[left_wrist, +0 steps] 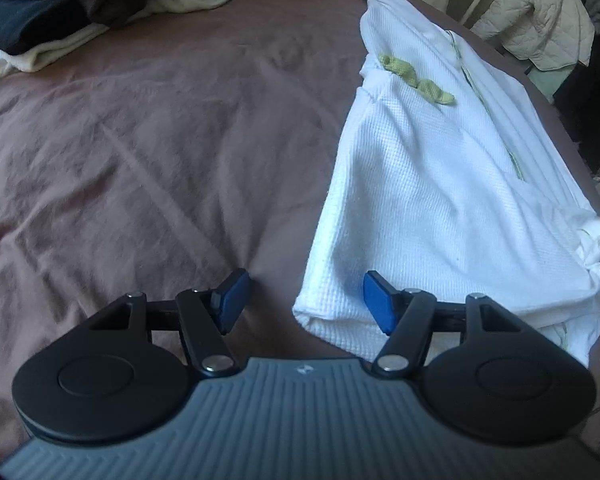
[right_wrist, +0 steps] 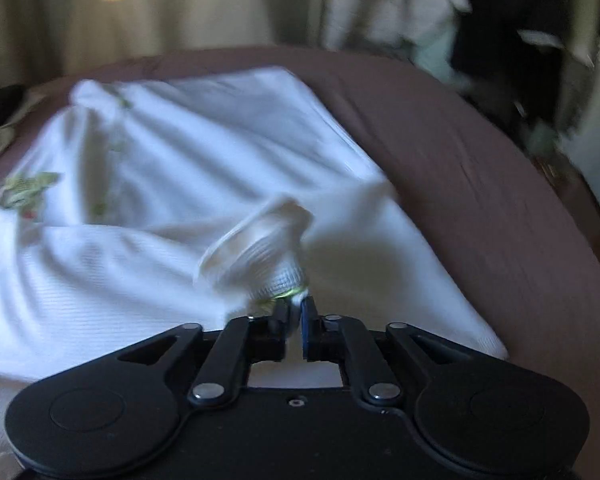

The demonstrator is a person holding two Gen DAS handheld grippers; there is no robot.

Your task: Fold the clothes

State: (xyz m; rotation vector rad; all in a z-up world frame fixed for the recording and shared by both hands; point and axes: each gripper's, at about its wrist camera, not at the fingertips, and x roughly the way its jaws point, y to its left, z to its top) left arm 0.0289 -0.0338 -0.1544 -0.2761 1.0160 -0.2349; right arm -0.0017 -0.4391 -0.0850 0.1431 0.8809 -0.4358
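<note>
right gripper (right_wrist: 295,316) — clamps white waffle-knit garment's (left_wrist: 428,184) bunched edge, likely for a fold | left gripper (left_wrist: 304,300) — jaws apart, empty, poised at near corner

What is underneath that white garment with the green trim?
The white garment lies on a brown bedsheet, which shows all around it. Whatever sits directly beneath the folded cloth is covered. The right gripper pinches one bunched edge; the left gripper is open beside it.
</note>
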